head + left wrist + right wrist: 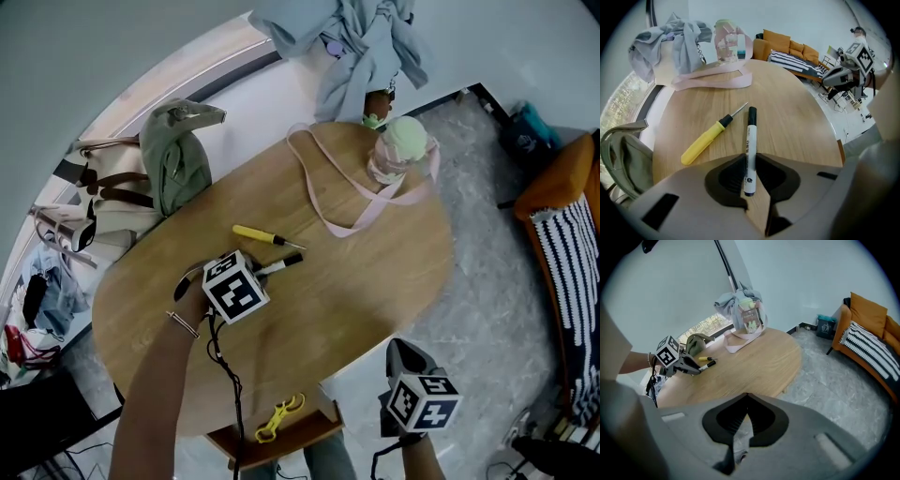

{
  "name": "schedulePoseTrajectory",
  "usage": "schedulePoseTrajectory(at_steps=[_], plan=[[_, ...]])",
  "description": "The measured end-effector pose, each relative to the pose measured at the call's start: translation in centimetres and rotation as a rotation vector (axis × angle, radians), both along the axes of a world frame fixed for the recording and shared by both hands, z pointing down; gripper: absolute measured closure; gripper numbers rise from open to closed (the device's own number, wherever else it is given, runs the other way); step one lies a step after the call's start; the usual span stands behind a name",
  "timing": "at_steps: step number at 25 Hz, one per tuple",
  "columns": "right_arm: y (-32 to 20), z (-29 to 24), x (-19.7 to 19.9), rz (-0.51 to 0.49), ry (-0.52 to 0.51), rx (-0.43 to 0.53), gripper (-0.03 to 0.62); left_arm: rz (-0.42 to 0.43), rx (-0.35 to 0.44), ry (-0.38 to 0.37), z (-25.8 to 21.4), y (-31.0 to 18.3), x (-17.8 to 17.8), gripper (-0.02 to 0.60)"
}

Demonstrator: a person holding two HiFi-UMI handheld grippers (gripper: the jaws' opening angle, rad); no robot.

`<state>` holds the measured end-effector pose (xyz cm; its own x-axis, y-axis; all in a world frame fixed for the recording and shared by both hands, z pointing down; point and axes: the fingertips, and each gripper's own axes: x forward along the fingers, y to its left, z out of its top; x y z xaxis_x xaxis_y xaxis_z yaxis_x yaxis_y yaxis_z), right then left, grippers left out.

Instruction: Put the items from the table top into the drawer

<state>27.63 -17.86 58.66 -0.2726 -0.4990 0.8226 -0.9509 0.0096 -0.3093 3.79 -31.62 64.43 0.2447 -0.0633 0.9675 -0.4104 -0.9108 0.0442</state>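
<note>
Peering along left tongs (pixel 750 169) reveals them clamped on marker (pixel 750 138); right tongs (pixel 746 401) closed.

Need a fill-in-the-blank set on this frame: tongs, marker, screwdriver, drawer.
1. The left tongs are shut on the white marker with a black cap, which lies beside the ____-handled screwdriver.
2. The right tongs hang past the edge of the oval wooden table, above the grey ____.
3. A small yellow tool lies in the open wooden ____.
Missing words: yellow; floor; drawer.
</note>
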Motion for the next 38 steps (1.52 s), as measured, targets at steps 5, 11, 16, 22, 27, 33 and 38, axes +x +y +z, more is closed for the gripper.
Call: schedulePoseTrajectory(at_steps=[5, 11, 16, 22, 27, 33, 38], plan=[[-0.1, -0.1, 0.1, 0.007, 0.010, 0.008, 0.589, -0.005, 0.029, -0.022, 0.1, 0.2, 0.0, 0.520], [-0.1, -0.4, 0.1, -0.003, 0.034, 0.019, 0.588, -0.070, 0.058, -0.020, 0.0, 0.3, 0.1, 0.522], [0.3, -0.9, -0.6, -0.016, 0.042, 0.037, 0.588, -0.156, 0.061, 0.048, -1.0, 1.2, -0.4, 0.522], [1.3, -1.5, -1.0, 0.002, 0.045, 0.052, 0.588, -0.225, 0.073, 0.056, -1.8, 4.2, -2.0, 0.522], [2.7, -2.1, -1.9, 0.021, 0.045, 0.063, 0.589, -0.309, 0.096, 0.089, -3.4, 7.8, -2.4, 0.522], [5.1, -3.2, -3.5, 0.020, 0.068, 0.088, 0.589, -0.328, 0.129, 0.118, -5.1, 11.8, -2.7, 0.522], [7.9, -3.6, -3.7, 0.025, 0.139, 0.093, 0.589, -0.375, 0.146, 0.149, -6.8, 16.1, -2.8, 0.522]])
